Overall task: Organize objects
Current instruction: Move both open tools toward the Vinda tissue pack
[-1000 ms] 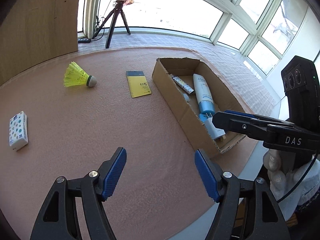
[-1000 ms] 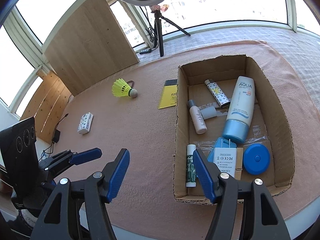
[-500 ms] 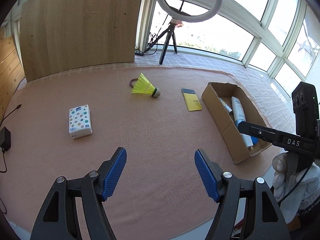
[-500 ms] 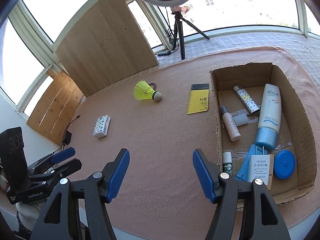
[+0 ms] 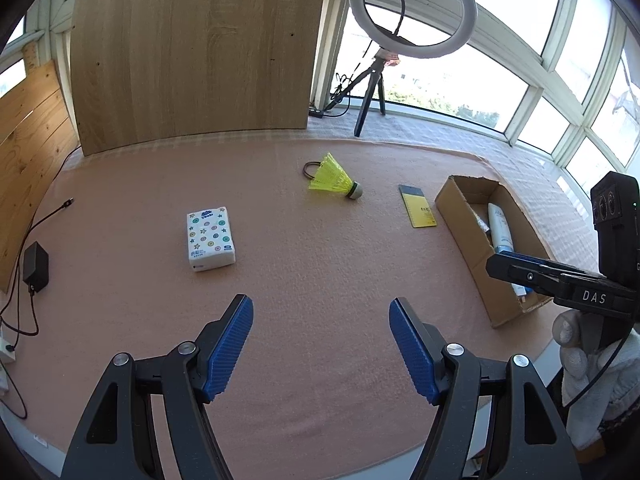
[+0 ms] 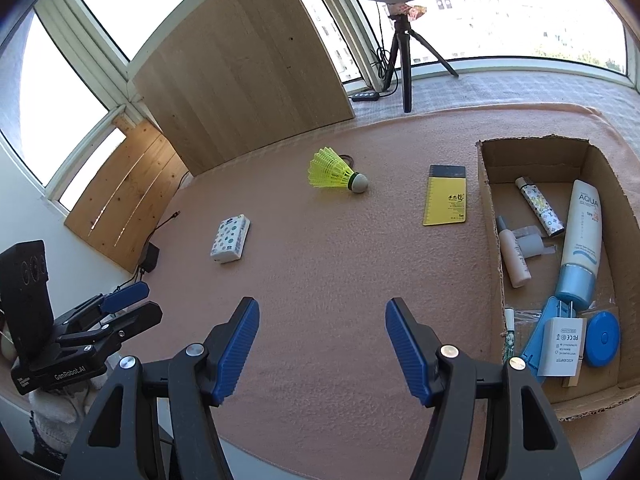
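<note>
On the left, the left gripper (image 5: 320,354) hangs over the pink mat (image 5: 300,280) with its jaws apart and nothing in them. Next come the tissue pack (image 5: 210,238), the yellow shuttlecock (image 5: 334,180) and the yellow notebook (image 5: 418,206). The box (image 6: 490,216) of bottles sits on the right. The right gripper (image 6: 322,350) is also let go and empty.

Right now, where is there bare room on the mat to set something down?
Widest bare patch: in front of both open grippers, bordered by the tissue pack, shuttlecock and cardboard box. Narrower strip between shuttlecock and yellow notepad. The box's near end is crowded; only its far corner is bare.
</note>
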